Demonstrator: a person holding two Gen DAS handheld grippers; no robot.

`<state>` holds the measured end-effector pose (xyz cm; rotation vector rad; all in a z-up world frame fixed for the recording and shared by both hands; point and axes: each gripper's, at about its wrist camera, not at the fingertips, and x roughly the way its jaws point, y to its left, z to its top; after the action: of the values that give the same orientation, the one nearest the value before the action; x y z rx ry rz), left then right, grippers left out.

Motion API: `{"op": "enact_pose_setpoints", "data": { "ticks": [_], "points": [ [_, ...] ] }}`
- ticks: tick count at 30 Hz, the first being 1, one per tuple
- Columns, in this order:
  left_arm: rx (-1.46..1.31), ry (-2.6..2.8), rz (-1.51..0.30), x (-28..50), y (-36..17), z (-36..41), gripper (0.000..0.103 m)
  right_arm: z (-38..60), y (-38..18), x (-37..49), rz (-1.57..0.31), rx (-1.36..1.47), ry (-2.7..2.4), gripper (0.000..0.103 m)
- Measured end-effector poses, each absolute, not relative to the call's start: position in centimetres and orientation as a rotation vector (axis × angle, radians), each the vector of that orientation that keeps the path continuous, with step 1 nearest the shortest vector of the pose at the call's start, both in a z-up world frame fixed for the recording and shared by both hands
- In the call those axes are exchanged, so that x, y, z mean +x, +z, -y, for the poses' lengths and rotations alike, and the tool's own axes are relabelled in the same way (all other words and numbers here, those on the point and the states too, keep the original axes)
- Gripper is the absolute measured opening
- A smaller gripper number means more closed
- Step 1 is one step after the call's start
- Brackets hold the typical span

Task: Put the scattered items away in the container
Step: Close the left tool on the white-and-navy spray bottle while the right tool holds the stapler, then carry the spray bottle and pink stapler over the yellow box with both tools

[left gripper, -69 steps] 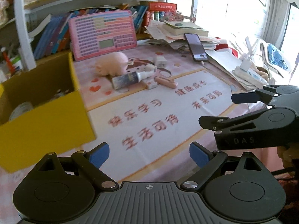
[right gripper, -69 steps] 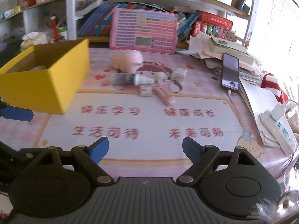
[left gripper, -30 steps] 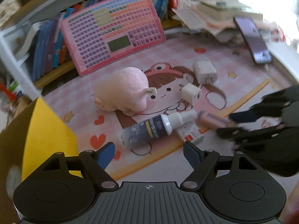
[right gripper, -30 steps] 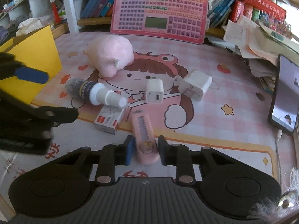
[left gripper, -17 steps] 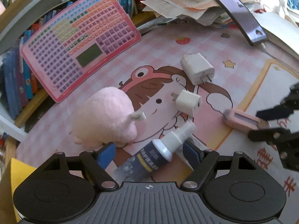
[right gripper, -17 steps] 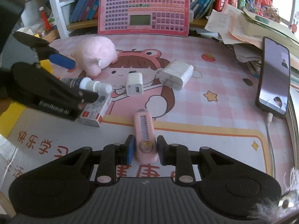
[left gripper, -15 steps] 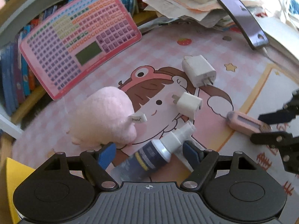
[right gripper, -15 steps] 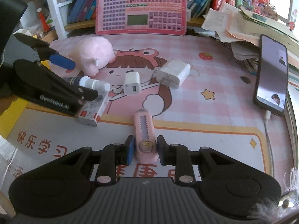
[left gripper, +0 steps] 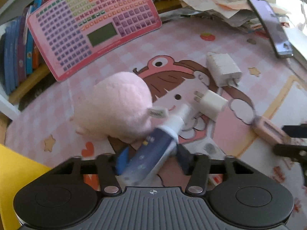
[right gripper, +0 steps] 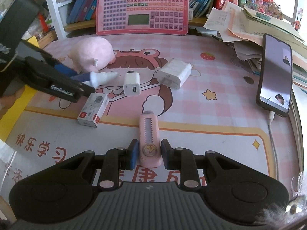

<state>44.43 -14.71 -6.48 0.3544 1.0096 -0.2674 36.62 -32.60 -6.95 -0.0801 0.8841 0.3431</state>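
Note:
My left gripper [left gripper: 151,159] is shut on the blue spray bottle [left gripper: 153,149], its white nozzle pointing toward the small white charger [left gripper: 211,103]. The bottle's nozzle also shows in the right wrist view [right gripper: 101,77]. My right gripper [right gripper: 148,154] is shut on the pink utility knife [right gripper: 149,140], which lies on the mat. A pink plush pig [left gripper: 117,105] sits just beyond the bottle. A larger white charger [left gripper: 223,71] and a small red-and-white box [right gripper: 94,110] lie on the mat. A corner of the yellow box [left gripper: 17,174] shows at the lower left.
A pink keypad board [right gripper: 142,7] leans against books at the back. A phone [right gripper: 275,74] lies on its cable at the right beside stacked papers [right gripper: 249,19]. The printed pink mat [right gripper: 220,115] covers the table.
My left gripper moved in over the spray bottle and shut on it, tilting it. My right gripper stays shut on the pink knife and has hardly moved.

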Motion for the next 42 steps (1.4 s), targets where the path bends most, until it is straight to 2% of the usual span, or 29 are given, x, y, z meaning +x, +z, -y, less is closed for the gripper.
{"op": "enact_pose_setpoints", "data": {
  "ticks": [4,12,18,21,32,42],
  "points": [
    [0.254,-0.289,-1.054,42.4,-5.7,14.3,0.033,32.6,-7.0,36.7,-0.886,-0.083,0.349,0.024],
    [0.263,-0.240,-1.008,42.9,-6.7,15.5,0.035,31.9,-7.2,37.5,-0.883,-0.126,0.357,0.025],
    [0.165,-0.215,-0.996,42.7,-7.0,14.7,0.031,31.6,-7.4,37.7,-0.873,-0.148,0.362,0.028],
    [0.158,-0.200,-1.001,42.2,-6.9,14.6,0.031,31.6,-7.3,37.7,-0.870,-0.149,0.366,0.023],
    [-0.001,-0.190,-0.965,36.6,-4.0,12.3,0.031,30.7,-5.8,34.9,-0.882,-0.089,0.434,0.023],
    [-0.098,-0.252,-0.968,31.6,-3.6,11.0,0.031,29.5,-4.5,31.3,-0.860,-0.118,0.427,0.023]
  ]
}}
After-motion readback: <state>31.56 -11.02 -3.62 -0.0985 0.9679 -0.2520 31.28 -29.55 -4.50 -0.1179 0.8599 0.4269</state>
